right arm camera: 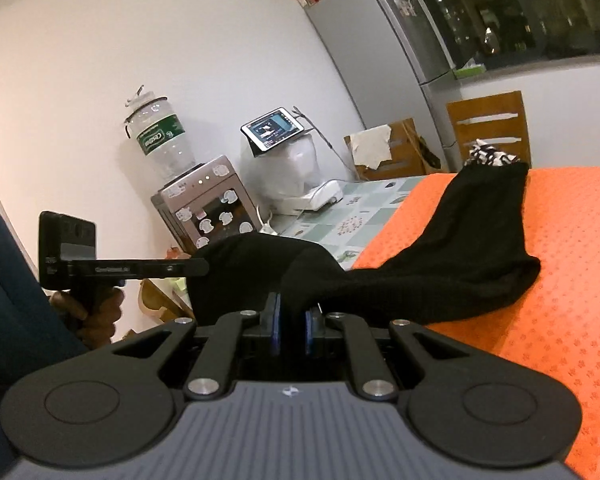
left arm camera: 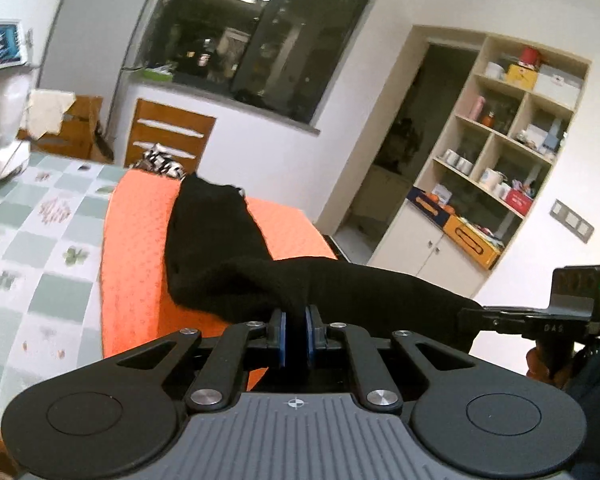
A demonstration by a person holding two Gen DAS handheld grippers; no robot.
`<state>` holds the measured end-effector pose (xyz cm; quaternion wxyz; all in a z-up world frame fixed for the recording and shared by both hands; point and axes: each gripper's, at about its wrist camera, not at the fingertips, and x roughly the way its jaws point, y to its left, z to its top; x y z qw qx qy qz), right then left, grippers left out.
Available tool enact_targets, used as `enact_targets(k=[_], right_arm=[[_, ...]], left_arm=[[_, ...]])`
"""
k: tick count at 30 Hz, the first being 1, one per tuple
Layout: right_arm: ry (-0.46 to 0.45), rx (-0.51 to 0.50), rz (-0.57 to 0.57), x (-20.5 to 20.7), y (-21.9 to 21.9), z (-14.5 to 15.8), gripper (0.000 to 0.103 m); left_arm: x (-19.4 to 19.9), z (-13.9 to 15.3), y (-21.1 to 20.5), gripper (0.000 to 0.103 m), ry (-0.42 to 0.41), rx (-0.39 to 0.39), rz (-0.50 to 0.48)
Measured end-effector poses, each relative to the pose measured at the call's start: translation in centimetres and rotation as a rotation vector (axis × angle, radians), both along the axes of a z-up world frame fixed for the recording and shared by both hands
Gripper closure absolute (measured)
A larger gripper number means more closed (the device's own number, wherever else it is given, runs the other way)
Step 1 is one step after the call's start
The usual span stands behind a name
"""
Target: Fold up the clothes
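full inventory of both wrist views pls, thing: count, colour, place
black garment: 1, black, far end on the orange mat, near edge lifted between both grippers
orange mat: 1, orange, on the tablecloth
tablecloth: 1, green-white check, on the table
patterned cloth: 1, black-white, beyond the mat's far end
wooden chair: 1, brown, behind the table
shelf unit: 1, cream, right wall, holding mugs and boxes
water dispenser: 1, silver, bottle on top, by the wall
tablet: 1, screen lit, on a white appliance
fridge: 1, grey, by the window
left gripper: shut on the garment
right gripper: shut on the garment
hand: 1, holding the left gripper's handle
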<state>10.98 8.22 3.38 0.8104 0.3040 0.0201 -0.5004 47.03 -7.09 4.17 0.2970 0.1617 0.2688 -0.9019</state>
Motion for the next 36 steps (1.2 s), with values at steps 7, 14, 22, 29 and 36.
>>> enact_targets(k=[7, 14, 22, 29, 36], right_arm=[[-0.044, 0.102, 0.004, -0.5, 1.3, -6.2, 0.09], [-0.027, 0.141, -0.042, 0.2, -0.3, -8.1, 0.09], [0.014, 0.163, -0.171, -2.2, -9.4, -7.1, 0.09], [-0.021, 0.274, -0.286, -6.2, -19.5, -10.7, 0.09], [-0.057, 0.413, -0.308, -9.2, -25.9, -15.9, 0.089]], left_arm=[[-0.1, -6.1, 2.2, 0.091, -0.05, 0.094, 0.116], [-1.1, -6.4, -1.1, 0.091, -0.037, 0.069, 0.118], [-5.8, -6.6, -11.6, 0.09, -0.061, 0.035, 0.055], [-10.9, -9.6, -20.2, 0.09, -0.137, 0.08, 0.019], [-13.9, -14.0, -25.1, 0.086, -0.214, 0.175, 0.023]])
